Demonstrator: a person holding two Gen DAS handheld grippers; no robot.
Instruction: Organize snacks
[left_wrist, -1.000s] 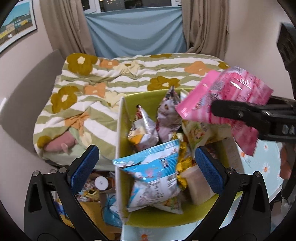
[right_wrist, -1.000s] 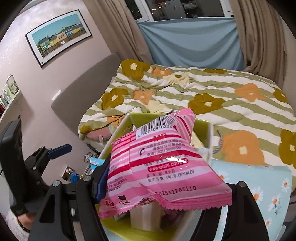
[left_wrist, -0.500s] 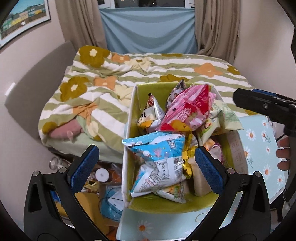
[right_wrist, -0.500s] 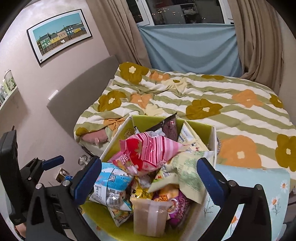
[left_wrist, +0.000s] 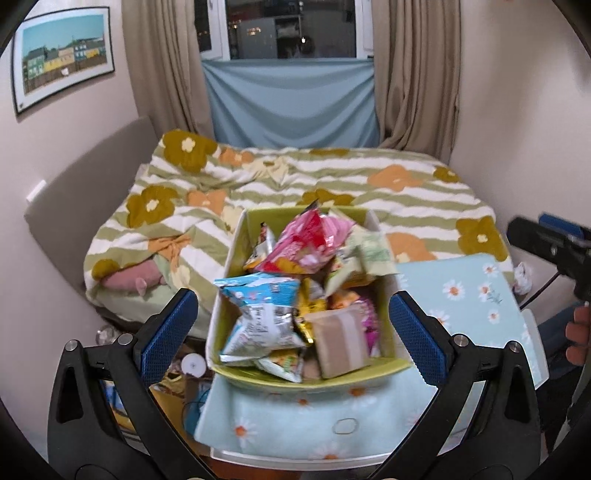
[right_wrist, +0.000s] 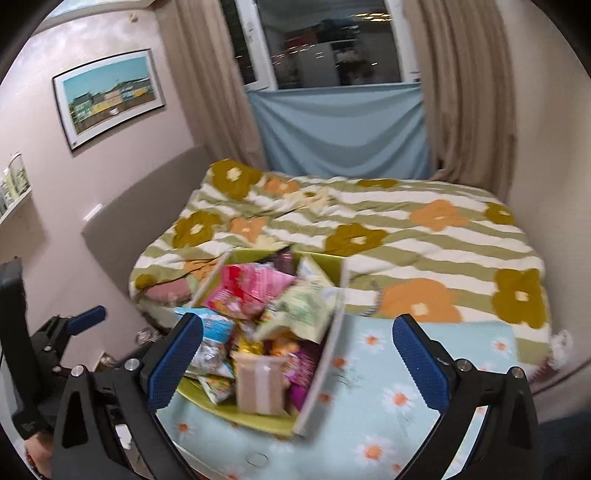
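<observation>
The green box (left_wrist: 236, 258) stands on the tabletop (left_wrist: 461, 295), which is covered by a pale blue cloth with daisies, at the edge next to the bed (left_wrist: 369, 177). The box is heaped with snack packets. A pink packet (left_wrist: 306, 243) lies on top toward the far side, with a pale green packet (left_wrist: 365, 254) just beside it on the right. Nearer the front, a blue and white packet (left_wrist: 262, 314) rests against the left wall of the box, and a brown packet (left_wrist: 341, 343) with a pale stripe leans at the front right. Small yellow and purple packets are wedged between them.

The left tongs (left_wrist: 291, 325) hang in front of the box with their blue pads spread wide, one on each side of it in the view, and nothing is held between them. The right tongs (right_wrist: 297, 358) are also fully spread and empty, back from the box and above the tabletop. In the left wrist view the right tongs show at the far right edge, with part of a hand (left_wrist: 580, 336) below them.

Behind the bed, a blue cloth (left_wrist: 291, 103) hangs under the window between beige curtains (left_wrist: 417, 74), and a framed picture (left_wrist: 62, 59) hangs on the left wall.
</observation>
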